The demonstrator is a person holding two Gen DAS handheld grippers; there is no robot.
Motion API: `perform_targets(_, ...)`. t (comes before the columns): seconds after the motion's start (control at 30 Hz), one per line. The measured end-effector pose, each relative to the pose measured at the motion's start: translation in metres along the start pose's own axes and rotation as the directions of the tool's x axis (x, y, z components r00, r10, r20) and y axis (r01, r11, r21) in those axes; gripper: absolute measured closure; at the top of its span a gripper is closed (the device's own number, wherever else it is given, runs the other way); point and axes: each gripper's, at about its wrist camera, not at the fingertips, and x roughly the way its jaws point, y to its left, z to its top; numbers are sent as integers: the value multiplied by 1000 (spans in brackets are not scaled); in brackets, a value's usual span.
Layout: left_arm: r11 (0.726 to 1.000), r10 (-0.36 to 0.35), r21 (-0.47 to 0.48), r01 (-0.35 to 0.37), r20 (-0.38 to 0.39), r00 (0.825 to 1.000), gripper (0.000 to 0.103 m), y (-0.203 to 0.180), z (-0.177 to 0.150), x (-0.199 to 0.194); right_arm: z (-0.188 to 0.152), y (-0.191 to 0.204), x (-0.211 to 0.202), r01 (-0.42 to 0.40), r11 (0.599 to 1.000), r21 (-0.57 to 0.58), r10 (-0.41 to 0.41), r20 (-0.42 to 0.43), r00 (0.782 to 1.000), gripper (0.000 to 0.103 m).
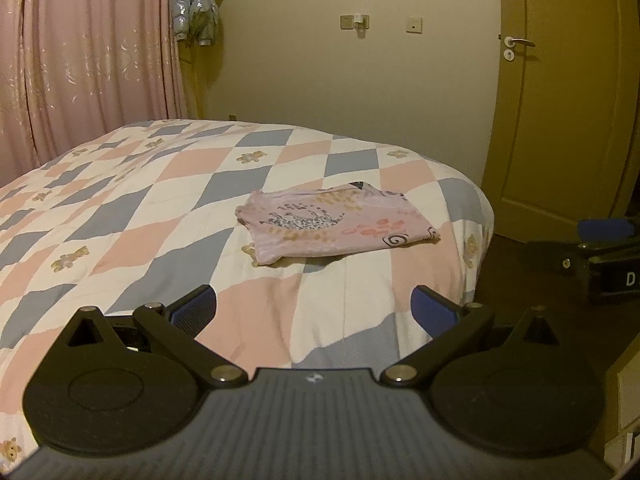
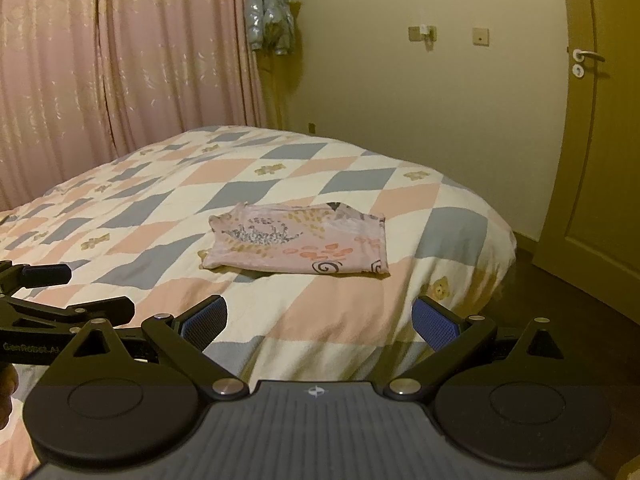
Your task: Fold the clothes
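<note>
A pink patterned garment [image 1: 340, 226] [image 2: 300, 242] lies folded into a flat rectangle near the bed's corner. My left gripper [image 1: 314, 312] hovers short of it over the quilt, open, with nothing between its blue pads [image 1: 196, 312]. My right gripper [image 2: 320, 322] is likewise open and empty, held back from the garment near the bed's edge. Each gripper shows at the side of the other's view: the right one [image 1: 600, 264] at far right, the left one [image 2: 44, 312] at far left.
The bed carries a quilt [image 1: 140, 216] of pink, grey and white diamonds with bears. Pink curtains [image 1: 80, 60] hang behind it at left. A closed door [image 1: 560, 100] stands at right over dark floor [image 2: 580, 312]. A small jacket [image 2: 270, 20] hangs on the wall.
</note>
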Motion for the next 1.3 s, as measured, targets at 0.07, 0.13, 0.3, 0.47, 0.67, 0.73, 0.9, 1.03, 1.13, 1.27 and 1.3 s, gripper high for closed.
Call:
perform_targets(0.07,1000,-4,-2,4,-5,1000,1,-1,-3,-3,-2,0,-2,4,1000,0,-4,-4,1000,2)
perform_targets(0.13,1000,-8,-5,8,-7,1000,1,-4,-7,-6,-4,1,-5,8,1000,-3,-8,-7,1000,2)
perform_targets(0.3,1000,-5,1,5,-10,1000,1,-10,-17,-16,-9,5,-13,7,1000,-9,-7,-8,1000,2)
perform_targets(0.47,1000,-3,2,3,-6,1000,1,-13,-21,-26,-12,5,-24,8,1000,1,-8,-9,1000,1)
perform_targets(0.67,1000,-14,-5,14,-11,1000,1,-16,-22,-34,-16,3,-35,10,1000,14,-10,-6,1000,0)
perform_targets(0.73,1000,-2,8,2,-1,1000,1,-19,-22,-38,-18,2,-38,10,1000,17,-10,-7,1000,0)
perform_targets(0.9,1000,-2,18,2,-4,1000,1,-24,-22,-41,-22,-1,-43,7,999,34,-6,-18,1000,0)
perform_targets(1.03,1000,7,16,-6,-8,1000,1,-25,-23,-43,-25,-3,-46,7,999,39,-6,-26,1000,0)
perform_targets(1.13,1000,2,4,-2,-14,1000,1,-24,-24,-44,-26,-3,-48,7,999,40,-6,-25,1000,0)
perform_targets(1.27,1000,4,1,-4,-19,1000,1,-25,-25,-44,-25,-3,-52,6,999,44,-6,-20,1000,0)
perform_targets(1.3,1000,5,1,-5,-20,1000,1,-25,-25,-44,-25,-3,-52,6,999,45,-5,-20,1000,0)
